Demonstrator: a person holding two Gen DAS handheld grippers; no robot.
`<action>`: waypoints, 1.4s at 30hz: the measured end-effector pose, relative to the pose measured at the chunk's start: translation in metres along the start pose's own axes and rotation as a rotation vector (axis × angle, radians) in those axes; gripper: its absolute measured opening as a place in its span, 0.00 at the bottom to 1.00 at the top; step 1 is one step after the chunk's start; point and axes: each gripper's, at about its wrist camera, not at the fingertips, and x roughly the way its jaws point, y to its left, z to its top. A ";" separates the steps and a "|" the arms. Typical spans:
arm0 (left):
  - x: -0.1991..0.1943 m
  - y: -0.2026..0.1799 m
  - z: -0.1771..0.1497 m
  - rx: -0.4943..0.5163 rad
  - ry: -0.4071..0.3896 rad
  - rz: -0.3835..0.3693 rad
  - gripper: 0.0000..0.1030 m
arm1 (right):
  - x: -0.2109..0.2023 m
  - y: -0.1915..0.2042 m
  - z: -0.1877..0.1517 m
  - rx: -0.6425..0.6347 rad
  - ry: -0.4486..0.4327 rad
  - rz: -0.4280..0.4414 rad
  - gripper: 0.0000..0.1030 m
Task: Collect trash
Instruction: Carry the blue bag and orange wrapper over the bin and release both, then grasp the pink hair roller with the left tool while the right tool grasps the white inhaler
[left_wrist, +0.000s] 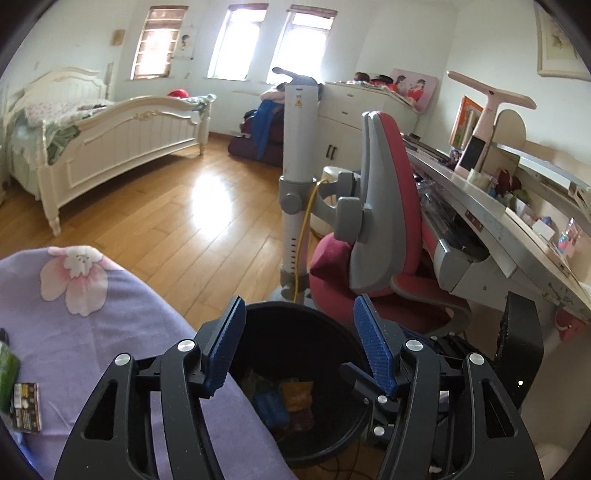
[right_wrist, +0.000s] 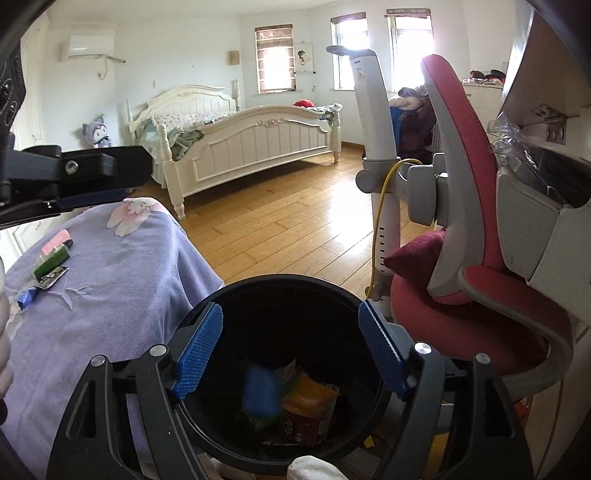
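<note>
Crinkly wrappers (right_wrist: 48, 271) near the purple cloth's (right_wrist: 122, 280) left edge look light and floppy, pinch one flat; both grippers (left_wrist: 299, 343) (right_wrist: 290, 350) hang released, empty over the bin (right_wrist: 295, 284)

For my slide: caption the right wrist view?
Open right tongs above black bin holding wrappers; more litter on purple cloth.

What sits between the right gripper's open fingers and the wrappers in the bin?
Nothing: in the right wrist view, right gripper hangs over black bin; wrappers lie below.
</note>
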 end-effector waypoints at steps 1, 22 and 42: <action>-0.004 0.003 0.000 -0.005 -0.003 0.004 0.60 | -0.001 0.001 0.000 0.001 0.000 0.005 0.74; -0.162 0.231 -0.055 -0.299 -0.012 0.432 0.48 | 0.005 0.135 0.034 -0.156 0.069 0.296 0.74; -0.102 0.344 -0.038 -0.290 0.173 0.340 0.24 | 0.112 0.292 0.070 -0.198 0.395 0.503 0.54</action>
